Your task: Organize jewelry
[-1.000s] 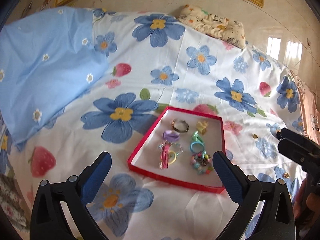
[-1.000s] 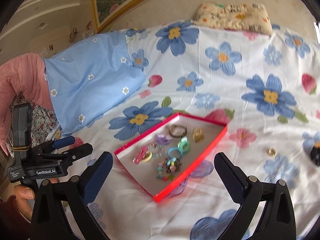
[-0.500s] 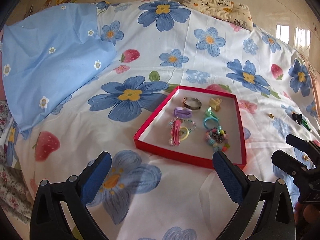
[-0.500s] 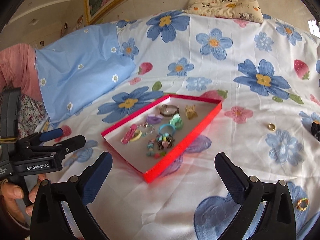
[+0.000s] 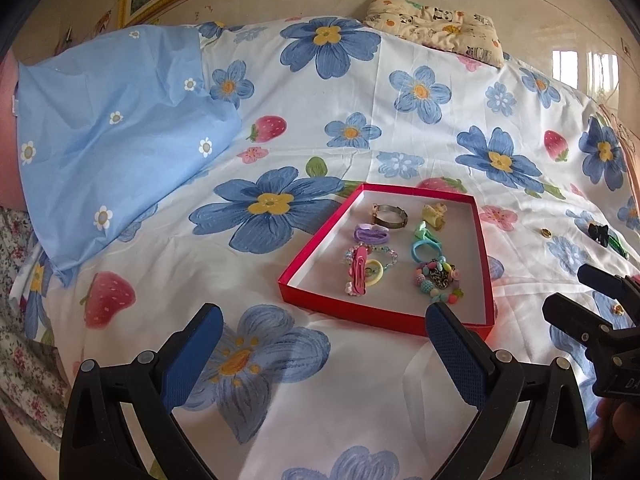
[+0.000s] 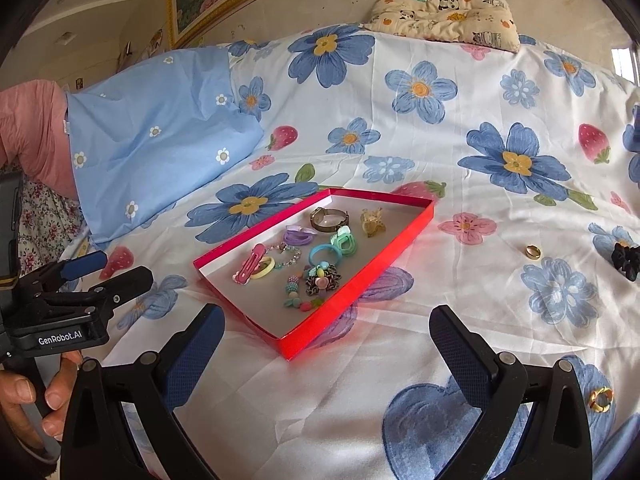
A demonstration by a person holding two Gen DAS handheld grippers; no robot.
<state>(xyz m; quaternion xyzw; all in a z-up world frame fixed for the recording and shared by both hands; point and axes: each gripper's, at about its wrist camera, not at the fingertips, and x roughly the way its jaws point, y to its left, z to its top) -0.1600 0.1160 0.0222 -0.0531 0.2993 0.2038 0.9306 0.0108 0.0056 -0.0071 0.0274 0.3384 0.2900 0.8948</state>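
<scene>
— Red tray (image 5: 384, 314): location?
— On the bed (image 5: 360, 392), jewelry (image 5: 438, 280) inside; gold ring (image 6: 533, 252) lies outside. My left gripper (image 5: 324, 344) and right gripper (image 6: 326, 346) hover, jaws wide, empty.

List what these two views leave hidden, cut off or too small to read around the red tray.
- Gold ring on the sheet: too small in either view to tell its detail.
- Black piece: cut off at the right wrist view's edge.
- Yellow piece: partly behind the right gripper finger.
- Red tray's near corner: covered by the left gripper finger.
</scene>
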